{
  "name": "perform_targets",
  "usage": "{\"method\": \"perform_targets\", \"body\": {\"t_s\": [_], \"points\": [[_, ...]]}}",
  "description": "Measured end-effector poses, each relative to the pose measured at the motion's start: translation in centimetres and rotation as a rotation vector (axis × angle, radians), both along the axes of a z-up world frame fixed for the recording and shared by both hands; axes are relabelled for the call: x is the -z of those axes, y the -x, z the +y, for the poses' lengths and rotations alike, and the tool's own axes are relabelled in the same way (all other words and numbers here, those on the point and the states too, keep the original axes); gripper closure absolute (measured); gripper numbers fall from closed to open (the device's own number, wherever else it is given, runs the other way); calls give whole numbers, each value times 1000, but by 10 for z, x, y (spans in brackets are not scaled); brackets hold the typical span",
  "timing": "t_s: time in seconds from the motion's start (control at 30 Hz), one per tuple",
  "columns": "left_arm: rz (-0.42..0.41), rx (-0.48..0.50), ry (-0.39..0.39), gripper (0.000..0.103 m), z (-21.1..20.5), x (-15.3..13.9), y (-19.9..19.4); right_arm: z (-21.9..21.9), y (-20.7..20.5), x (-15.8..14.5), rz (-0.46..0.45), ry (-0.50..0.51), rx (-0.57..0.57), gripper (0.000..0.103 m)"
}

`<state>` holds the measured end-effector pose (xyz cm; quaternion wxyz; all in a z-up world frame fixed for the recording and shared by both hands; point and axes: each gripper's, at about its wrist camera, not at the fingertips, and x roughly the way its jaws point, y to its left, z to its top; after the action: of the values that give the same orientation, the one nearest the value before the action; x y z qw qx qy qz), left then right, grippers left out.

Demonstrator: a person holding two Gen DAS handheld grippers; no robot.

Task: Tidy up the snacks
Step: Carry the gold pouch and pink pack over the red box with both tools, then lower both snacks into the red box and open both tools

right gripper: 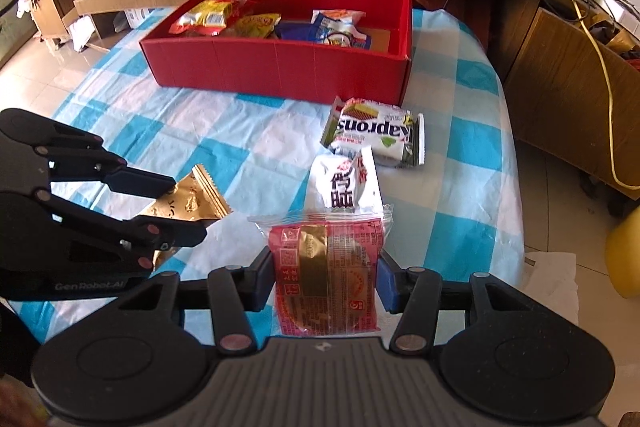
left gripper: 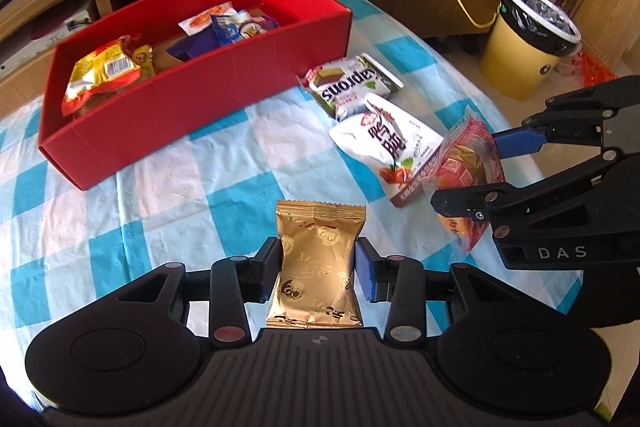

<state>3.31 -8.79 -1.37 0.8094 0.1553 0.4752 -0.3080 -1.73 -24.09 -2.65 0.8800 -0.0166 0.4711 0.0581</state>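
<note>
1. Gold packet point(left gripper: 316, 267) right up close, pinched between the two pads of the left claw point(left gripper: 316, 269), pads pressing in on both its sides, packet standing lengthwise along the fingers.
2. Over on the other side, the right claw point(right gripper: 326, 277) grips a red-and-clear wrapped cake point(right gripper: 326, 275), its pads on both edges of the wrapper.
3. From the left wrist view, the right claw and its red cake sit off to the right of the left claw, near but apart.
4. Just beyond the right claw's tips lies a white pouch with black characters point(right gripper: 346, 183), resting on the blue-and-white checked cloth point(right gripper: 224, 131) that covers the worktop.
5. Past that pouch, a green-and-white wafer pack point(right gripper: 376, 135) lies flat; the two packs overlap at their edges.
6. Further ahead of both claws stands the red box point(right gripper: 280, 67), open at the top, on the cloth.
7. Inside the box: a yellow-and-red bag point(right gripper: 210, 15) towards its left end, blue-and-white packets point(right gripper: 340, 29) towards the middle and right.
8. To the far right of the left claw, off the worktop, a yellow bin with a black liner point(left gripper: 524, 43) stands on the floor.
</note>
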Motion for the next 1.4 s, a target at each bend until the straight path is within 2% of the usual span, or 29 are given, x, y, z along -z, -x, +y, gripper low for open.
{"method": "perform_targets", "body": {"t_s": [0.4, 0.77, 1.2, 1.4], "points": [[-42, -48, 46, 55, 1, -20, -17, 1, -23, -19, -52, -27, 31, 25], [-87, -109, 68, 55, -3, -36, -49, -1, -57, -39, -101, -58, 68, 25], [-172, -202, 108, 56, -6, -59, -102, -11, -120, -65, -181, -112, 116, 25], [-203, -244, 111, 56, -8, -62, -135, -14, -159, -68, -198, -134, 133, 25]]}}
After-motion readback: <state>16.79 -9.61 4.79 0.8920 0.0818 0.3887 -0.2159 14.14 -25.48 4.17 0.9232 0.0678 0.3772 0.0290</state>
